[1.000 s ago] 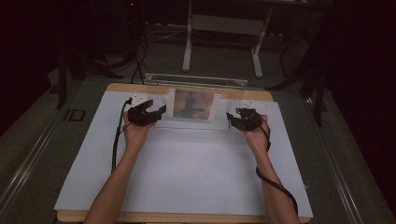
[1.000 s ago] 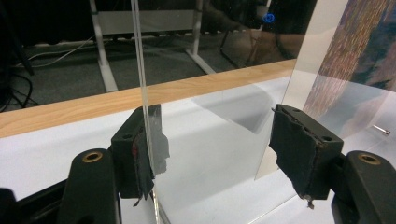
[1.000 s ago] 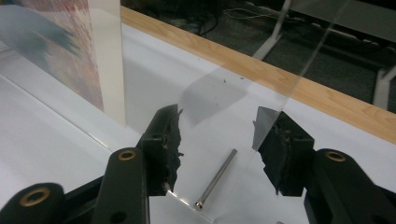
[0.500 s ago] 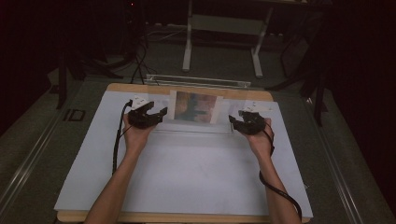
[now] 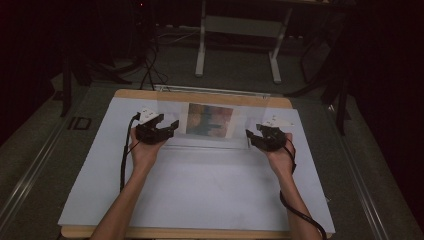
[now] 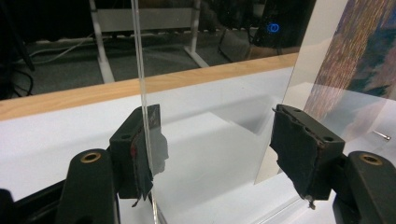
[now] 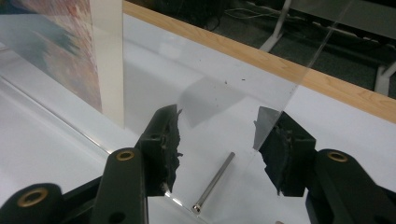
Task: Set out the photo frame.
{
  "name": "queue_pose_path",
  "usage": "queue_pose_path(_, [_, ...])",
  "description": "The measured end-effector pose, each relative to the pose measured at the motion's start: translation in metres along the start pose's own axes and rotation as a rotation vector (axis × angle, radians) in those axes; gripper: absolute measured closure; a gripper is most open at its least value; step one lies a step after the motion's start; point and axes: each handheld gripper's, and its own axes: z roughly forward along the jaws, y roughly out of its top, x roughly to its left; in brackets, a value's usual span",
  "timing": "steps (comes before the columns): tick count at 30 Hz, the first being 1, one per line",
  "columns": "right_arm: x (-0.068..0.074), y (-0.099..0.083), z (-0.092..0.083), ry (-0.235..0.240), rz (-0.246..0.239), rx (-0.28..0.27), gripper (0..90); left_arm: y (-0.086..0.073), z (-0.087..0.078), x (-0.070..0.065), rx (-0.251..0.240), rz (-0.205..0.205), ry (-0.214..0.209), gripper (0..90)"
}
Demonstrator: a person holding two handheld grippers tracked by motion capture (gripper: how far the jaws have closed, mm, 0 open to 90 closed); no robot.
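Note:
A clear acrylic panel [image 5: 248, 116] stands upright on the white mat, with a colourful picture [image 5: 210, 120] in its middle. My left gripper [image 5: 167, 125] is at the panel's left end and open. In the left gripper view [image 6: 215, 140] the panel's edge [image 6: 142, 70] runs just beside the left pad [image 6: 140, 149], and the picture [image 6: 359, 56] is at the right. At the panel's right end my right gripper [image 5: 254, 131] is open. In the right gripper view [image 7: 217, 135] the clear sheet [image 7: 210, 93] stands between the jaws, and a small metal pin [image 7: 214, 182] lies on the mat behind it.
The white mat [image 5: 200, 195] covers a wooden table [image 5: 200, 95] whose far edge lies just behind the panel. A small screw [image 6: 382, 136] lies on the mat. Behind the table stand a desk frame [image 5: 240, 30] and floor cables [image 5: 150, 65] in a dark room.
Both grippers and the picture panel sit slightly nearer the person than one second ago. Both grippers stay open.

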Motion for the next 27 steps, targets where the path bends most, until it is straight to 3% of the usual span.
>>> queue_pose_path(13, [0.008, -0.003, -0.015, -0.002, -0.009, -0.013, 49.2, -0.008, -0.012, -0.005, 0.009, -0.018, -0.019, 34.0])
queue_pose_path(19, [0.009, -0.007, -0.019, 0.009, 0.012, -0.015, 49.3, -0.010, -0.016, -0.009, 0.016, -0.014, -0.021, 34.1])
queue_pose_path(27, [0.014, -0.011, -0.024, 0.012, 0.007, -0.011, 49.3, -0.017, -0.020, -0.009, 0.030, -0.039, -0.031, 34.2])
